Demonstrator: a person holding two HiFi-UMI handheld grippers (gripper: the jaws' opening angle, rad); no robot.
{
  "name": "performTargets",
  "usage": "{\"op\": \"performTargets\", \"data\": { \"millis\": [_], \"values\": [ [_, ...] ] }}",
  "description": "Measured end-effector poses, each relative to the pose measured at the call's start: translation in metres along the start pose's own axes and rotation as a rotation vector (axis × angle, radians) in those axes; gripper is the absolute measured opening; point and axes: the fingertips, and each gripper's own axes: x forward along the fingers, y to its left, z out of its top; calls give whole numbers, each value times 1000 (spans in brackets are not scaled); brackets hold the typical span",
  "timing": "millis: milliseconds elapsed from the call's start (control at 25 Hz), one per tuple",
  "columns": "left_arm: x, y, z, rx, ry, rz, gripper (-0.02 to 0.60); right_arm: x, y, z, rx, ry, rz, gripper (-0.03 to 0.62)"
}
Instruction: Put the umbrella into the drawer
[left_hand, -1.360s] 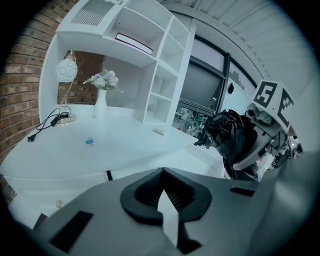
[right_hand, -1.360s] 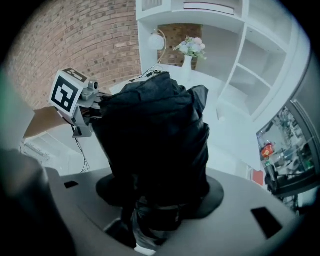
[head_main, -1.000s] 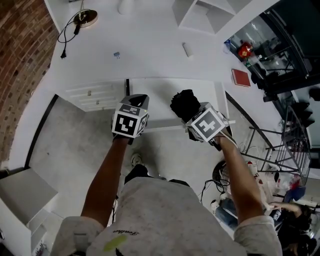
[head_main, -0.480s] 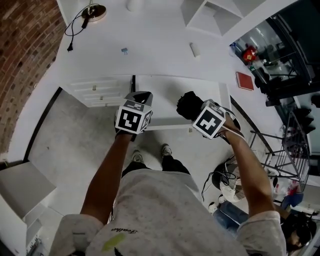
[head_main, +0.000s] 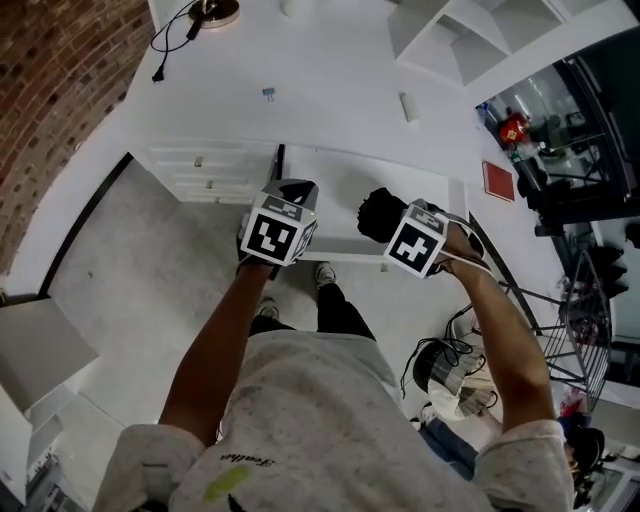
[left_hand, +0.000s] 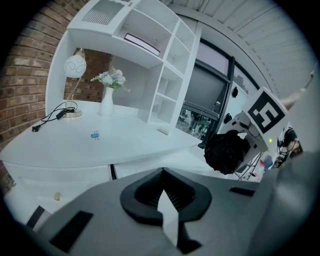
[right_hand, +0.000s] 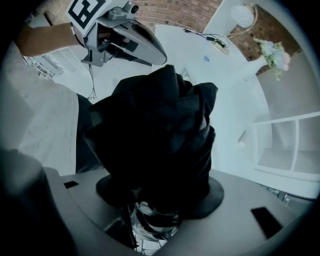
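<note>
Umbrella (right_hand: 160, 135) looks soft and light; my right fingers (right_hand: 220, 192) clamp its folded fabric. My left fingers (left_hand: 140, 194) are closed, empty.

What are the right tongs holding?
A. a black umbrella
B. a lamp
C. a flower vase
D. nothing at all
A: the right tongs are shut on the black umbrella, whose bunched cloth fills the right gripper view.
</note>
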Motion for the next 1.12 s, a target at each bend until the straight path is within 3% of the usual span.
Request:
{"op": "performTargets", "data": {
  "millis": [720,1120],
  "values": [
    [9,12,-8,-19,51,150,-3,53,-17,9,-210,9,107,255],
    [11,13,-16,-52,72,224,-3,78,-22,13,-267,2,168,255]
  ]
}}
